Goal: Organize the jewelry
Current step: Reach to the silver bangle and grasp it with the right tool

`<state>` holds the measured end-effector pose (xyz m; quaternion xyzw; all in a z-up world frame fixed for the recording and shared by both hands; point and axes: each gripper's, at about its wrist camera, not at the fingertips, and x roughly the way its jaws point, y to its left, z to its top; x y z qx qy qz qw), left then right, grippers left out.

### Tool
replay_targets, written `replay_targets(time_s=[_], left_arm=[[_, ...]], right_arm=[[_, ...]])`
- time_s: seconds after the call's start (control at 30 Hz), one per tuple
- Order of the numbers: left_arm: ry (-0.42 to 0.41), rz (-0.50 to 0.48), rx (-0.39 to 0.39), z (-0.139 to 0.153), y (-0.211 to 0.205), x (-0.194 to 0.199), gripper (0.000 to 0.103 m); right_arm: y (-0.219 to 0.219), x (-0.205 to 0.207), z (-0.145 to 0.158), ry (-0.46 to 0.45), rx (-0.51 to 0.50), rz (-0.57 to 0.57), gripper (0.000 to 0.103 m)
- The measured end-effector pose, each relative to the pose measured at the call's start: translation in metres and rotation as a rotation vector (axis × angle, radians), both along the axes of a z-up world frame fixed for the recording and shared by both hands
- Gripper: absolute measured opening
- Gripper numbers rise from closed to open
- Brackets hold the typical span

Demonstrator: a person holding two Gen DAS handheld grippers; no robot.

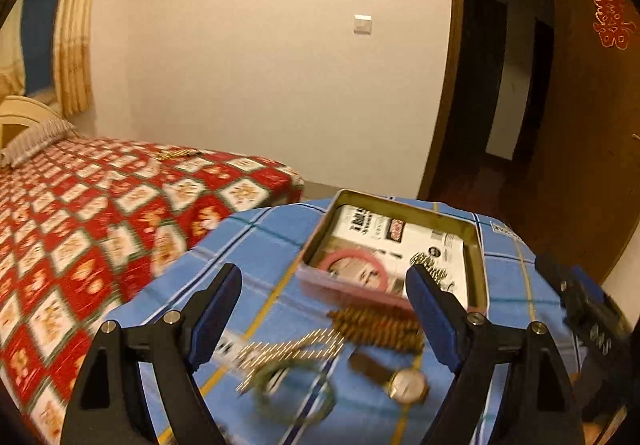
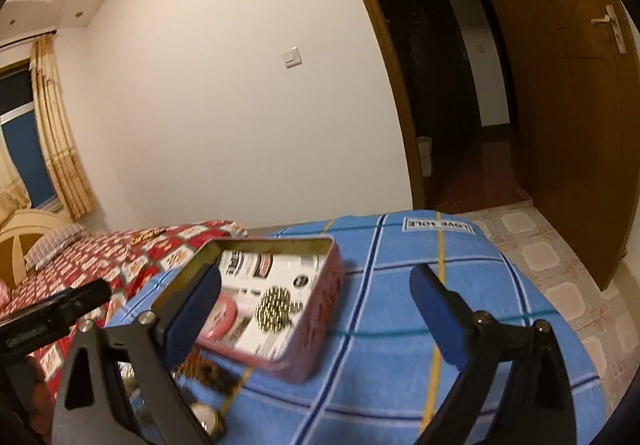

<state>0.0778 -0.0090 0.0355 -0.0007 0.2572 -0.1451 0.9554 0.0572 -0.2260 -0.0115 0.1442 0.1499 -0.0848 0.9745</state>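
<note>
An open pink tin (image 1: 478, 241) (image 2: 316, 329) stands on a blue checked cloth (image 1: 260, 241) (image 2: 400, 285). Inside it lie a pink bangle (image 1: 352, 257) (image 2: 226, 315) and a bead chain (image 1: 430, 265) (image 2: 276, 309). In front of the tin lie a brown bead bracelet (image 1: 376, 325), a gold chain (image 1: 292, 353), a green ring-shaped bracelet (image 1: 296, 393) and a wristwatch (image 1: 408, 385) (image 2: 206, 417). My left gripper (image 1: 324, 321) is open and empty above the loose jewelry. My right gripper (image 2: 316, 317) is open and empty over the tin's near edge.
A bed with a red and white checked cover (image 1: 100, 213) (image 2: 120, 257) lies to the left. An open wooden door (image 2: 568, 105) and a dark doorway (image 1: 492, 85) are to the right. Tiled floor (image 2: 560, 265) lies beyond the cloth's right edge. The right gripper's body (image 1: 588, 317) shows at the left view's right.
</note>
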Motion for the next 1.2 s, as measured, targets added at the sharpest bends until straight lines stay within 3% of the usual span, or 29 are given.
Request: replay_targets(time_s=[0.3, 0.6, 0.7, 0.87, 0.93, 0.97, 1.1, 1.17, 1.2], left_arm=[[-0.098, 0.055, -0.101, -0.018, 0.06, -0.066, 0.084], [-0.074, 0.078, -0.085, -0.034, 0.1, -0.085, 0.084], [-0.067, 0.065, -0.037, -0.037, 0.106, -0.091, 0.084], [-0.059, 0.046, 0.049, -0.041, 0.117, -0.103, 0.084], [-0.057, 0.043, 0.069, -0.043, 0.121, -0.107, 0.084], [-0.055, 0.043, 0.078, -0.044, 0.124, -0.108, 0.084], [-0.046, 0.055, 0.079, -0.045, 0.134, -0.108, 0.084], [-0.049, 0.061, 0.058, -0.042, 0.139, -0.109, 0.084], [-0.054, 0.064, 0.049, -0.041, 0.142, -0.11, 0.084]], right_arm=[[0.019, -0.015, -0.003, 0.006, -0.054, 0.031, 0.098], [0.057, -0.024, -0.011, 0.016, -0.185, 0.12, 0.098], [0.067, -0.028, -0.014, 0.021, -0.209, 0.174, 0.097], [0.089, -0.027, -0.022, 0.094, -0.199, 0.319, 0.078], [0.1, -0.023, -0.027, 0.144, -0.179, 0.401, 0.061], [0.104, -0.021, -0.029, 0.163, -0.166, 0.436, 0.06], [0.134, -0.018, -0.036, 0.221, -0.167, 0.576, 0.061], [0.15, -0.018, -0.039, 0.241, -0.185, 0.643, 0.074], [0.159, -0.018, -0.04, 0.246, -0.198, 0.685, 0.086]])
